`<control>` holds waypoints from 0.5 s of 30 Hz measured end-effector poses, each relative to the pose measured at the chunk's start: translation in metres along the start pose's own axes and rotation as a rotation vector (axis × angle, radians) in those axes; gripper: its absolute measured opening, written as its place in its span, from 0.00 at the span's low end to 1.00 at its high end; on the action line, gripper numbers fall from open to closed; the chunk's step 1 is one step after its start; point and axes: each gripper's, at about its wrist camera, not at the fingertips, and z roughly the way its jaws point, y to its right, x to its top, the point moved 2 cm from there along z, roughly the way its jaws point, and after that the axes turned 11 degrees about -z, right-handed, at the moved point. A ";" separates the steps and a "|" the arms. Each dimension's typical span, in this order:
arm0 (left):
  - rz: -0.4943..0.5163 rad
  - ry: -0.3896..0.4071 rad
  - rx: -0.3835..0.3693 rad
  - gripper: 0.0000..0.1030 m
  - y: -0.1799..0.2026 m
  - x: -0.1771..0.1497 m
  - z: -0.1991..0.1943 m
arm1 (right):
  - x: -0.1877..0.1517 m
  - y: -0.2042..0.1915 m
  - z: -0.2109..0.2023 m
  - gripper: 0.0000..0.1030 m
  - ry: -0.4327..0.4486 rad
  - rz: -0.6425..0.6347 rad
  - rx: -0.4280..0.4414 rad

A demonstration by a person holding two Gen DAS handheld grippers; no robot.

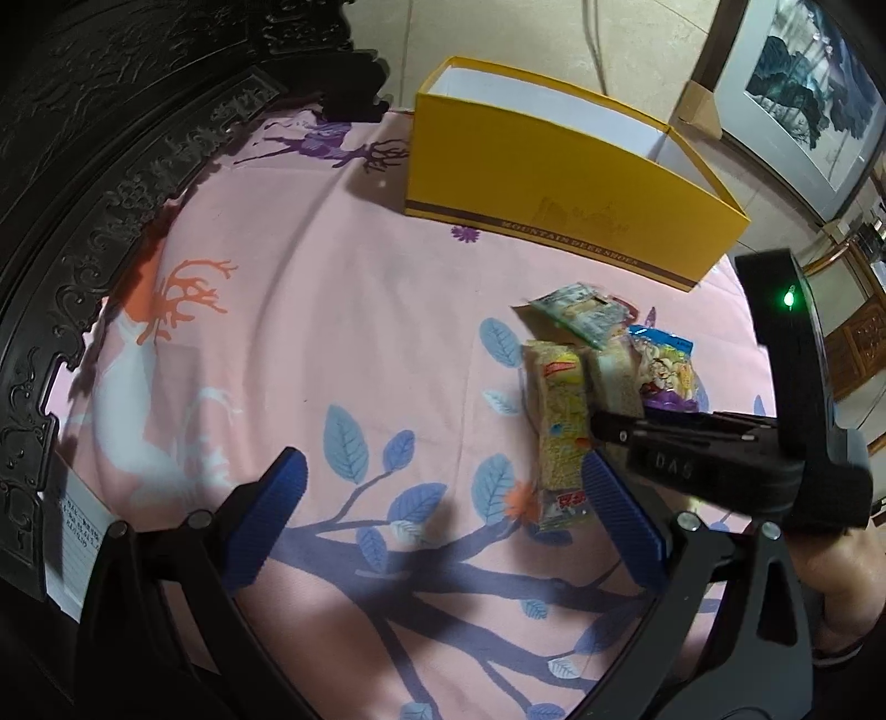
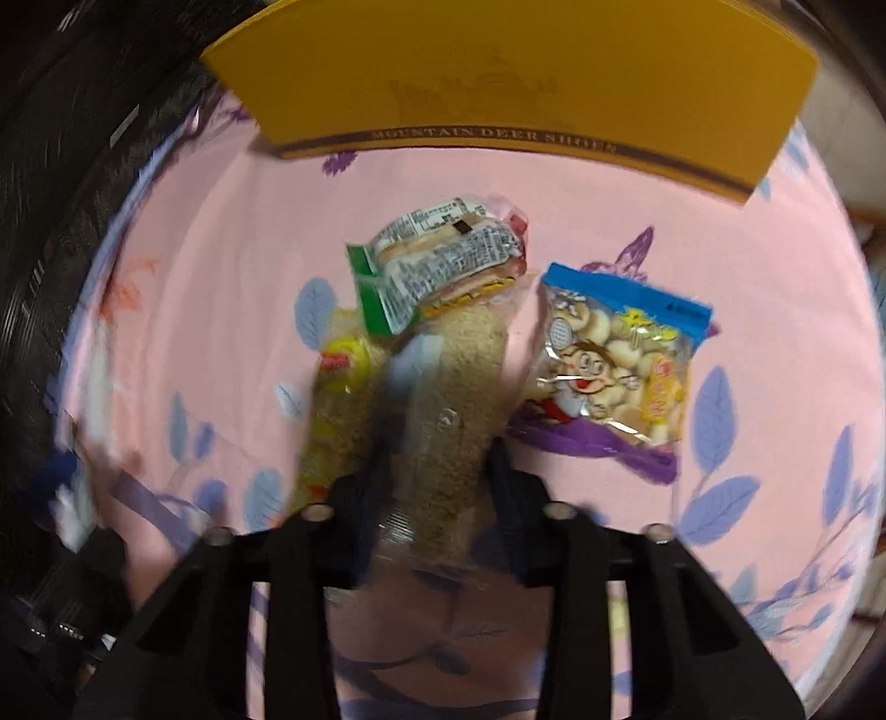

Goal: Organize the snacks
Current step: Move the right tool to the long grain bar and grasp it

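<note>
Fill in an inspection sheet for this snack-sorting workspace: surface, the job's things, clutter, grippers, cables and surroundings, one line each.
Surface: pink printed cloth with leaf and deer patterns.
Job's things: open yellow box at the far side, its visible inside bare; brown grain bar; yellow-label grain bar beside it; green-edged packet lying across the bars' far ends; blue-topped biscuit bag apart to the right.
Clutter: white paper note at the cloth's left edge.
Grippers: left gripper jaws wide apart, nothing between them; right gripper jaws closed on the brown grain bar.
Cables: a thin cable on the floor behind the box.
Surroundings: dark carved furniture, framed picture.
</note>
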 end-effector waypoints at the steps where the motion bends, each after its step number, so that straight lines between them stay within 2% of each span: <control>1: 0.011 0.002 -0.002 0.98 0.002 0.000 0.000 | -0.002 0.005 -0.001 0.28 -0.003 0.019 0.022; 5: 0.039 -0.009 -0.007 0.98 0.010 -0.001 0.007 | -0.018 0.026 -0.015 0.27 0.011 0.101 0.125; 10: 0.060 -0.030 -0.026 0.98 0.029 0.002 0.025 | -0.040 0.038 -0.044 0.27 0.050 0.136 0.144; 15: 0.100 -0.059 -0.028 0.98 0.057 0.004 0.052 | -0.053 0.043 -0.069 0.27 0.096 0.142 0.120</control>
